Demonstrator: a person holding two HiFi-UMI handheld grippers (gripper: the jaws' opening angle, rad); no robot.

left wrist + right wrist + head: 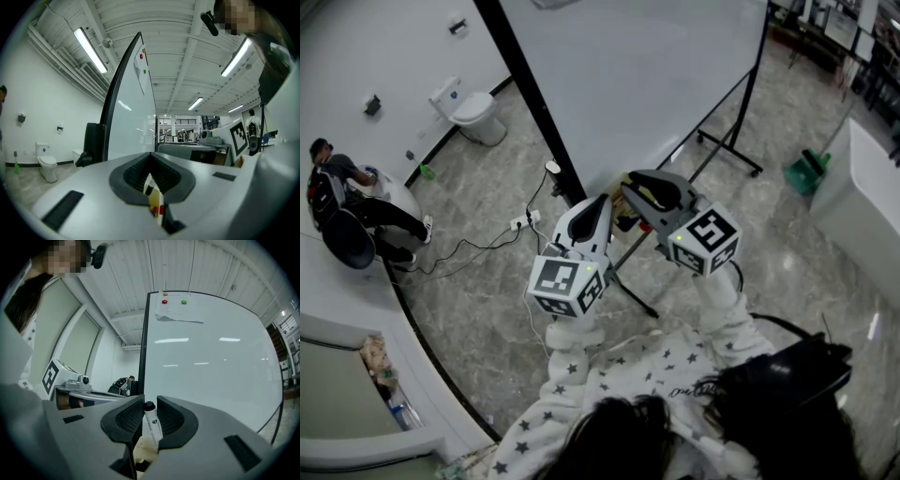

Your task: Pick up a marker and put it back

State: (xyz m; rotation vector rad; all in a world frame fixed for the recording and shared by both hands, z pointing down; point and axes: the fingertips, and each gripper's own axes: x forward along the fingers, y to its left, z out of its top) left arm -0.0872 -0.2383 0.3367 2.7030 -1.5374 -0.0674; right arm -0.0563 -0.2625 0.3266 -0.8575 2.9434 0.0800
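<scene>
White plastic with a black cap, the marker [152, 427] sits between the jaws of the right gripper [150, 400], which are closed on its barrel with the ribbed pads against either side. I judge it light and stiff. Its smooth round barrel is likely to swivel or slide if pinched near one end, so the surest hold is mid-barrel, below the cap, about where the pads meet it now. Its long axis runs along the jaws. The capped end points out towards the jaw tips and leans slightly to one side, and the rear end is sunk in the throat between them. The left gripper [151, 157] has its jaws drawn nearly together, and only a thin pale sliver I cannot identify shows in the slit.
</scene>
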